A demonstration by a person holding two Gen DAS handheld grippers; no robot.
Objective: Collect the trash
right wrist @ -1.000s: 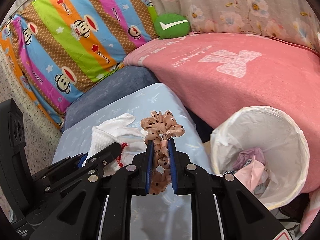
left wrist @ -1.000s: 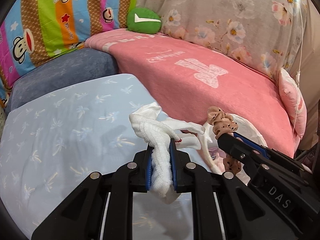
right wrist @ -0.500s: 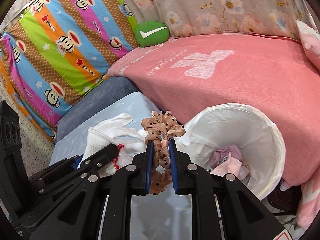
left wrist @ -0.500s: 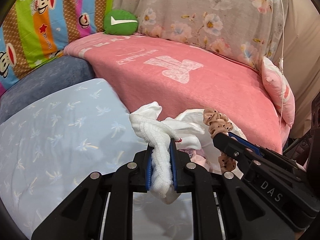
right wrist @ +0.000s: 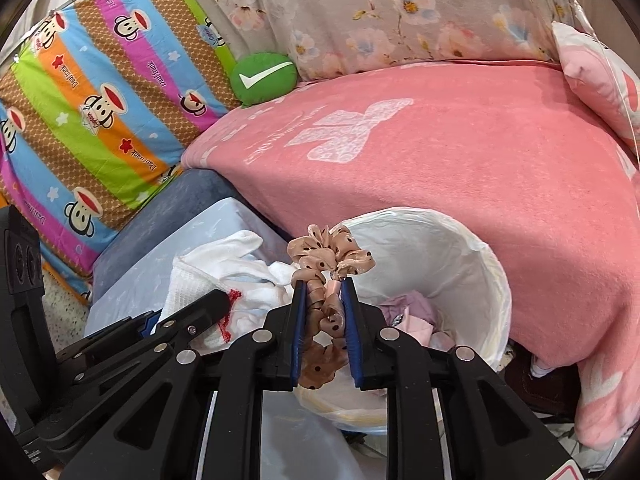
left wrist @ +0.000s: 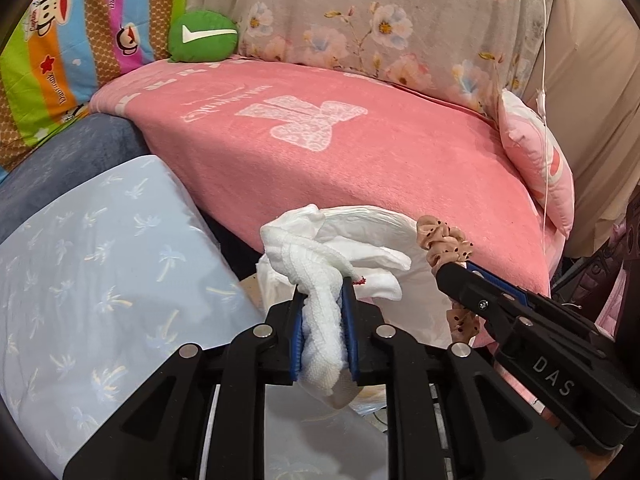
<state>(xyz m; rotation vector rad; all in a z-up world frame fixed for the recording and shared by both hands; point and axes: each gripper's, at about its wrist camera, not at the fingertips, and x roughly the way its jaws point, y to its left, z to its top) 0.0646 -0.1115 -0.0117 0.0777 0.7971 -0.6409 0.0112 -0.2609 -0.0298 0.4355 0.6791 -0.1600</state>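
My left gripper [left wrist: 323,292] holds a crumpled white cloth [left wrist: 316,252] between its blue pads; the jaws are opening, and the pads still touch it. My right gripper [right wrist: 324,288] holds a tan dotted scrunchie [right wrist: 332,256]; its jaws are opening too, with the scrunchie still caught between them. Both hang over the near rim of a white-lined trash bin [right wrist: 492,280], which has pink and lilac scraps [right wrist: 408,312] inside. In the left wrist view the scrunchie [left wrist: 440,240] and the bin liner [left wrist: 420,292] are to the right. The cloth [right wrist: 216,264] shows left in the right wrist view.
A pink blanket [right wrist: 460,168] covers the bed behind the bin. A light blue pillow [left wrist: 100,272] lies to the left over a grey-blue cushion [left wrist: 72,152]. At the back are a green cushion [right wrist: 262,78], a striped monkey-print cover [right wrist: 100,112], floral fabric [left wrist: 380,28] and a pink pillow [left wrist: 536,164].
Both grippers carried their loads to the right, from over the light blue pillow to above the bin. The gap between each pair of pads has widened a little.
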